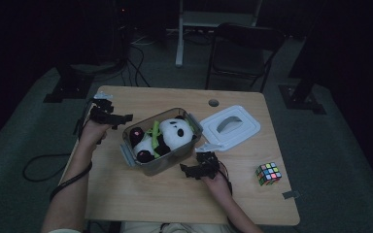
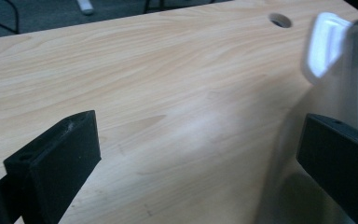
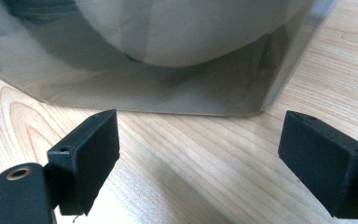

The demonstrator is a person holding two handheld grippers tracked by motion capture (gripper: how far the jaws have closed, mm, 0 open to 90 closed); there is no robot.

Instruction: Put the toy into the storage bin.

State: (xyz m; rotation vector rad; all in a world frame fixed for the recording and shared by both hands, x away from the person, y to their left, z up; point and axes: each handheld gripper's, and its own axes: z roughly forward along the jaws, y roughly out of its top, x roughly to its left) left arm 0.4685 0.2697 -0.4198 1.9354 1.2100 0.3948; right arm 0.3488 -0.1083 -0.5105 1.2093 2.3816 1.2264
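Right gripper (image 1: 197,168) sits lower centre, jaws apart, facing the box (image 1: 175,158) wall, left gripper (image 1: 110,116) jaws apart at its upper-left end, likely flanking it to steady or shift it; panda (image 1: 167,136) inside, lid (image 1: 229,126) off at right on the tabletop (image 1: 175,199).

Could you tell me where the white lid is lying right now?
In the high view, the white lid lies flat on the table, right of the clear box and beyond the right gripper.

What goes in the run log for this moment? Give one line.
left gripper: open, beside clear plastic box | right gripper: open, before box | plush panda: inside | white lid: off, on wooden table
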